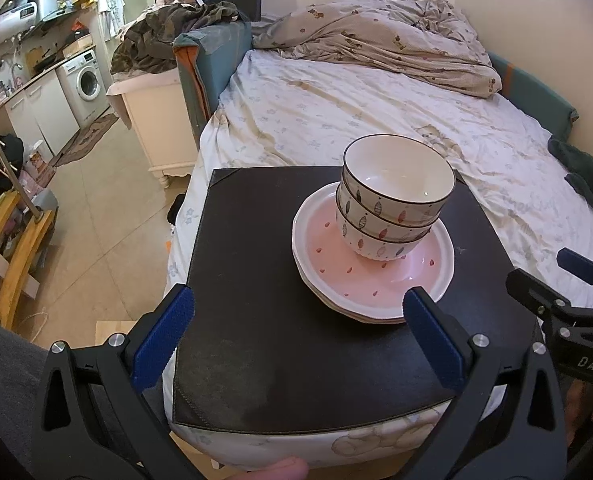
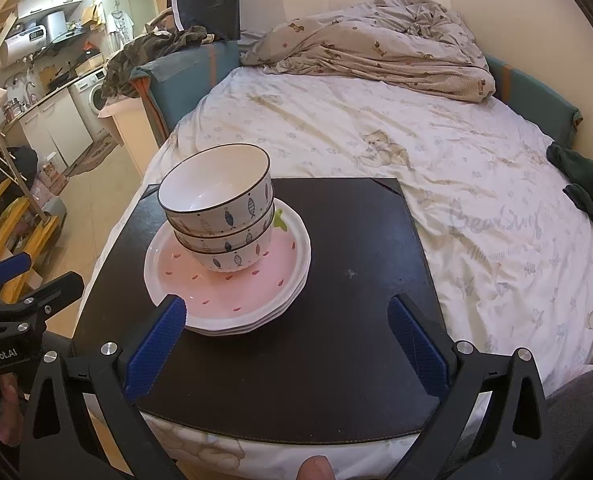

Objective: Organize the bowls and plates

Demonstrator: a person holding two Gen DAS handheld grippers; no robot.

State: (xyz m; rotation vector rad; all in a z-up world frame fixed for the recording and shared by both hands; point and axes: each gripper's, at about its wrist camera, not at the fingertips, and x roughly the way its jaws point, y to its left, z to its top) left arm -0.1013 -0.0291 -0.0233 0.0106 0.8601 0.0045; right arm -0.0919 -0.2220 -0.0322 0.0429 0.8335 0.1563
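Observation:
Three white bowls with leaf and fish patterns are nested in a stack (image 1: 392, 204) (image 2: 220, 216). The stack stands on a pile of three pink plates (image 1: 344, 276) (image 2: 216, 292) with white rims. The plates rest on a black mat (image 1: 280, 340) (image 2: 336, 340) at the foot of a bed. My left gripper (image 1: 296, 308) is open and empty, just in front of the plates. My right gripper (image 2: 284, 312) is open and empty, its left finger by the plates' near rim. Each gripper shows at the edge of the other's view.
A bed (image 1: 376, 100) with a crumpled duvet (image 1: 396, 36) lies behind the mat. Dark green cloth (image 2: 588, 192) lies on its right side. A white cabinet (image 1: 164, 120) stands left of the bed, wooden furniture (image 1: 4, 236) at far left, and a kitchen with a washing machine (image 1: 86, 80) beyond.

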